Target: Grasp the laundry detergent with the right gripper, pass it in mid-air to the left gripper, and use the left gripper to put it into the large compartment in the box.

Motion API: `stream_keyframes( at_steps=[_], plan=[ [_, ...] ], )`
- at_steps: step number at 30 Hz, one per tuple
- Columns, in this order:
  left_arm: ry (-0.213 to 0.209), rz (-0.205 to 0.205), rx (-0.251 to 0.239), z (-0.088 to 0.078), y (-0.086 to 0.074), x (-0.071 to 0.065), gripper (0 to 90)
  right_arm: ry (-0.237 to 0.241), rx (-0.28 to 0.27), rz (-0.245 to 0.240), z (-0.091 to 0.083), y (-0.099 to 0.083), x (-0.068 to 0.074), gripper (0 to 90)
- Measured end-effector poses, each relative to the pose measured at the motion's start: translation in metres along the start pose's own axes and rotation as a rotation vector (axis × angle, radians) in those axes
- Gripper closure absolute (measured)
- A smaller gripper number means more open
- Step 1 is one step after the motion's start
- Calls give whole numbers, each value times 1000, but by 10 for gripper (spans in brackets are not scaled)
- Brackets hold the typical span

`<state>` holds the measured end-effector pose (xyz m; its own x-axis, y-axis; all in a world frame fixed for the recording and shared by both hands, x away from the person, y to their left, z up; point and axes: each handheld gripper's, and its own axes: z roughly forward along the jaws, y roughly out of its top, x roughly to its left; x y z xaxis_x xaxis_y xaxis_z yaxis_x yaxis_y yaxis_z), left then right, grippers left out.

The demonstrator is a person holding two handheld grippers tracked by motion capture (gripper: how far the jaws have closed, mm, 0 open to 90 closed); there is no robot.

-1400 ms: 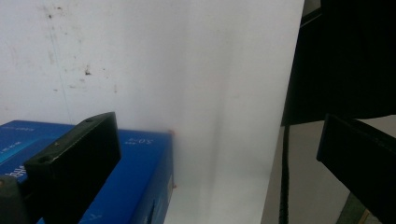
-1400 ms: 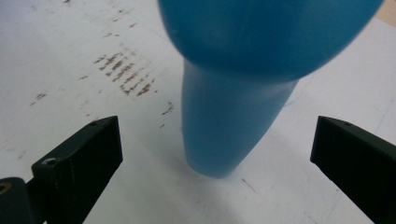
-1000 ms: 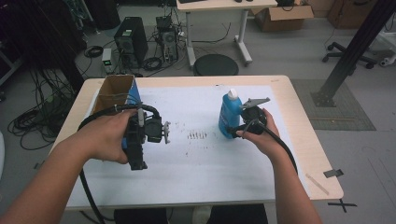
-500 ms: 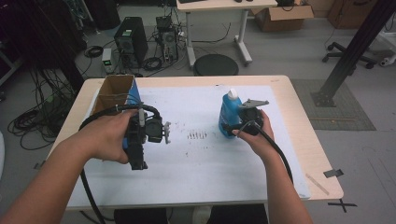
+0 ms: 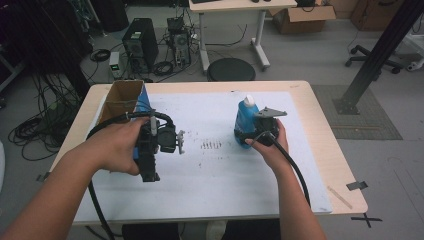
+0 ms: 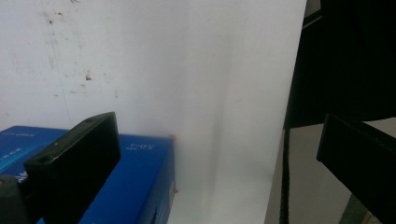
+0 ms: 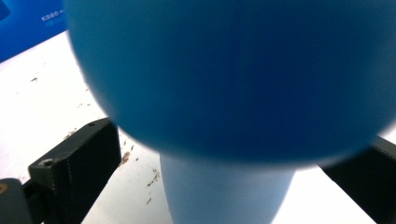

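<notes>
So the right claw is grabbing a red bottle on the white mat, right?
Not quite: the bottle is blue, not red. The high view shows it standing on the white mat with the right claw around it; the right gripper view shows its blue body between the jaws.

- The blue bottle [image 5: 247, 120] blocks your right gripper [image 5: 260, 131] dead ahead.
- Between bottle and blue box [image 5: 144, 107], bare white mat [image 5: 210, 170] gives you passage.

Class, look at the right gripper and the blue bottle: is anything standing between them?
Nothing visible does. The blue bottle already sits between the right gripper's open jaws, upright on the white sheet, with only bare sheet around its base.
</notes>
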<state>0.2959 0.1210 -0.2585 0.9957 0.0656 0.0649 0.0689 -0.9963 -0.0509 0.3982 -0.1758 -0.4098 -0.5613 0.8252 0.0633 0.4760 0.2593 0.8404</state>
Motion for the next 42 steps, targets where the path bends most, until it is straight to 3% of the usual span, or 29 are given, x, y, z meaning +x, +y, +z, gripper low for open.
stream_keyframes(
  at_steps=[13, 24, 42],
  plan=[
    [-2, -4, -1, 4, -3, 0, 3, -42, -57, 62, 8, -8, 0, 10],
    [-1, -7, -4, 4, -5, 1, 3, -47, -85, 56, 9, -9, 2, 29],
    [0, -7, -2, 6, -6, 1, 4, -63, -76, 48, 12, -12, 4, 208]
  ],
)
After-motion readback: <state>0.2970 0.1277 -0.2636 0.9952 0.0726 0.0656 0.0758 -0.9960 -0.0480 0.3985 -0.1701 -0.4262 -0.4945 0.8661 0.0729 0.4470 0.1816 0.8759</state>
